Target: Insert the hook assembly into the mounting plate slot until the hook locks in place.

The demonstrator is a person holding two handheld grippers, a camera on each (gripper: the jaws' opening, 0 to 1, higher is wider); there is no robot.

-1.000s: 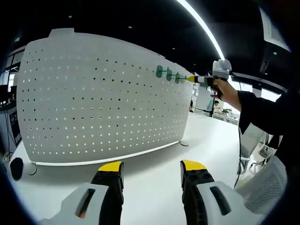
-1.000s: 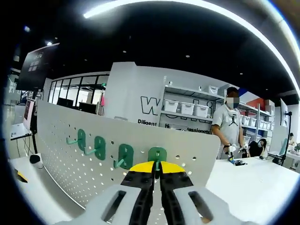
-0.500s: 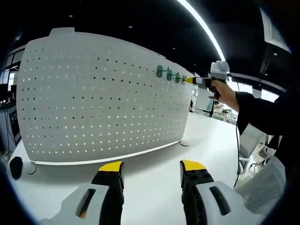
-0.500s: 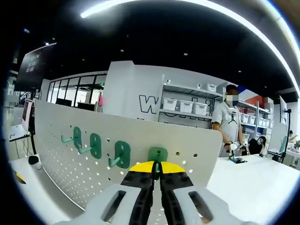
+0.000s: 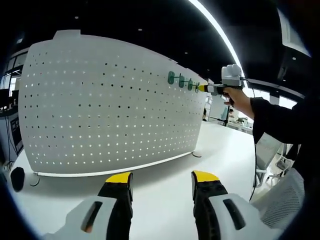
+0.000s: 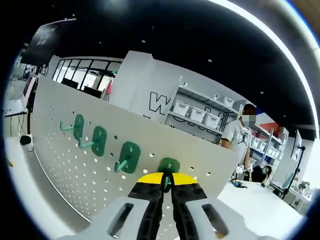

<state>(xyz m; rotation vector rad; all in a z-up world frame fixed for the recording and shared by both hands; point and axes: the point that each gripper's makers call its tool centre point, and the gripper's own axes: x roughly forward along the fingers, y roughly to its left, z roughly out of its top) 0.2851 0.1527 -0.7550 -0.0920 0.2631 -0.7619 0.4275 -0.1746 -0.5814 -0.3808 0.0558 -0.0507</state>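
Right gripper view: the right gripper has its yellow-tipped jaws pressed together on the fourth hook assembly, a green plate with a prong that sits directly ahead of the jaw tips, against the upper edge region of the white perforated mounting plate. Three more green hooks stand in a row on the same board, running away to the left of the jaws, each with its prong pointing outward from the panel. Whether the pinched hook is fully seated in its slot cannot be told. Beyond the board, above and to the right of the jaws, shelving carries white storage bins; their contents are hidden. A person stands to the right of the shelves beside a white table.

Left gripper view: the left gripper has its jaws spread apart and nothing between them, hovering over the white tabletop. The mounting plate stands upright ahead of the jaws. Far up and to the right of them, the right gripper meets the row of green hooks at the board's upper right edge, held by the person's hand in a dark sleeve.
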